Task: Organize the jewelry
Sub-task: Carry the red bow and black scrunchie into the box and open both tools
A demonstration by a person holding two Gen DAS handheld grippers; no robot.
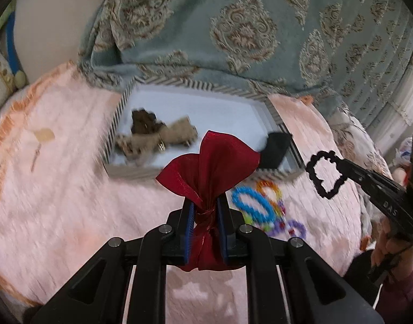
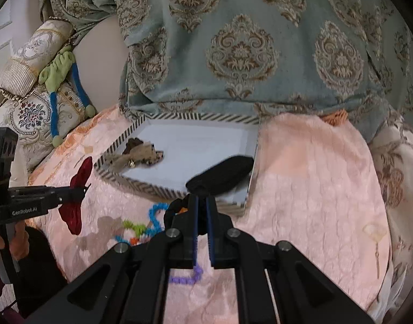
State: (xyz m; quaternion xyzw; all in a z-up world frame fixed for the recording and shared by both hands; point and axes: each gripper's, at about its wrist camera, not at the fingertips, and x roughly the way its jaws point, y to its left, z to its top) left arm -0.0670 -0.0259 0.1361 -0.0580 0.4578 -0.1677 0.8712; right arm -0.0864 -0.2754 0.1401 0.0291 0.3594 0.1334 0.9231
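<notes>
My left gripper [image 1: 205, 205] is shut on the tied neck of a red satin pouch [image 1: 209, 159] and holds it above the pink bedspread, in front of the tray; the pouch also shows in the right wrist view [image 2: 77, 189]. My right gripper [image 2: 202, 202] is shut on a black bead bracelet [image 1: 325, 174], whose loop hangs free in the air in the left wrist view; in its own view only a black bit [image 2: 176, 208] shows by the fingertips. A white tray with a striped rim [image 2: 176, 117] holds burlap and brown pouches [image 2: 133, 154] and a black pouch [image 2: 222, 175].
Several coloured bead bracelets lie on the bedspread in front of the tray: blue [image 1: 251, 202], orange [image 1: 268, 189], purple [image 2: 186, 278], green [image 2: 133, 226]. A teal patterned cushion [image 2: 246, 48] stands behind the tray. Embroidered pillows [image 2: 31, 113] lie at the left.
</notes>
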